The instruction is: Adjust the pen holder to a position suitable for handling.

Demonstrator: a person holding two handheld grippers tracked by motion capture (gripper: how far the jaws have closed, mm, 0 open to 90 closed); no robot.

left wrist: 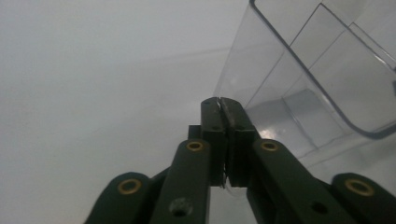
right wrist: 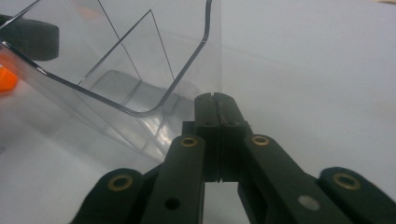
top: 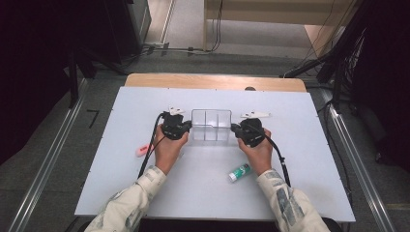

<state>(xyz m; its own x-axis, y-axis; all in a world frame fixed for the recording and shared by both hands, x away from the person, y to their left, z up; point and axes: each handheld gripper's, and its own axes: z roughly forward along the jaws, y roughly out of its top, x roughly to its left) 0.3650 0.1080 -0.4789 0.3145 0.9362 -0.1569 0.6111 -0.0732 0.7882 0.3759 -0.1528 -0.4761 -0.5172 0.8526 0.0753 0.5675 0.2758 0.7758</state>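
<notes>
Sleeved forearms enter over the worktop's (top: 145, 106) near edge. White worktop, grey floor around, cables beyond the far edge. Clear divided container (top: 211, 124) sits mid-worktop, nearer the far edge, transparent. Left tongs (left wrist: 220, 103) and right tongs (right wrist: 214, 99) each pinch an opposite side wall.

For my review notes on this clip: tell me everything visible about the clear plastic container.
The clear container is a see-through, rigid-looking plastic box with rounded rim corners and thin inner dividers forming compartments, all apparently empty. It stands upright on the white table near its middle. The left gripper and right gripper, both shut, sit at its two opposite ends, tips against or very near the walls.
</notes>
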